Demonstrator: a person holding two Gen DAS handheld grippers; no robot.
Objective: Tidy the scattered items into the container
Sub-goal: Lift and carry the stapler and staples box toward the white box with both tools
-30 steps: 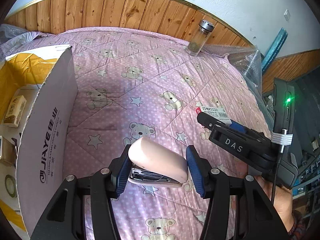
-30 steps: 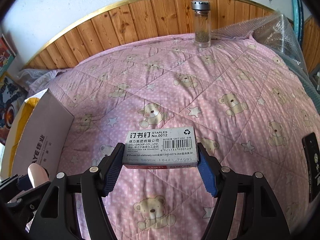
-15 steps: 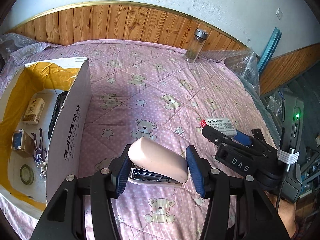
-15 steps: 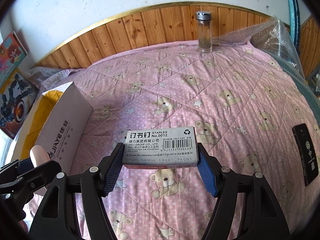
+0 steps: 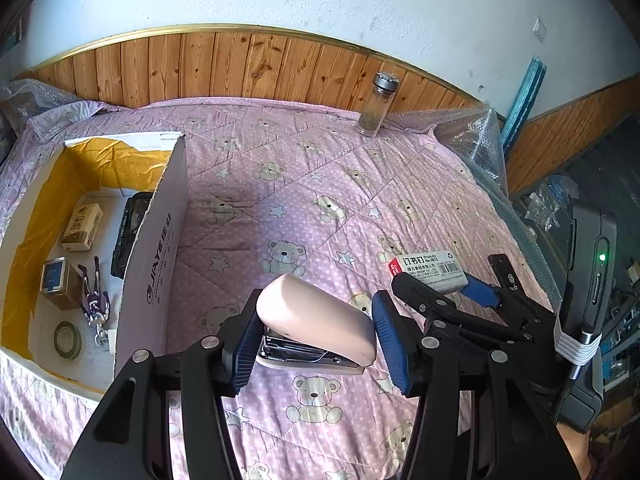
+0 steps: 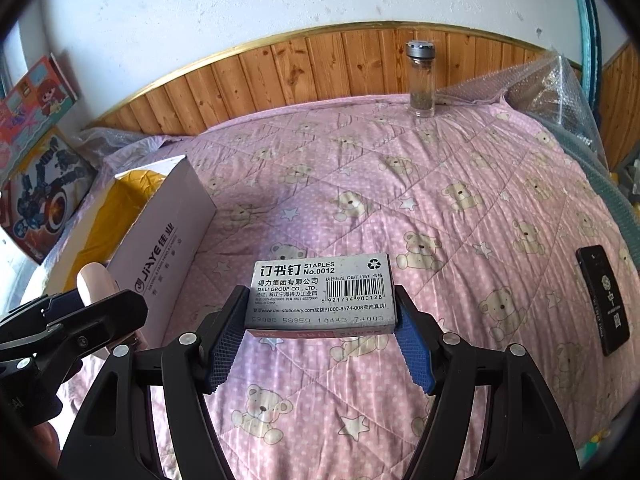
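Left wrist view: our left gripper [image 5: 316,336] clamped on pink stapler [image 5: 316,322], above quilt right of open cardboard box [image 5: 154,248].

Right wrist view: our right gripper [image 6: 320,336] clamped on staples box [image 6: 322,294]. Carry step; next, swing both leftward over box, release.

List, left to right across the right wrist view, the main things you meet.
Toy boxes → stapler in the left gripper → cardboard box → staples box in the right gripper → glass jar → black remote.
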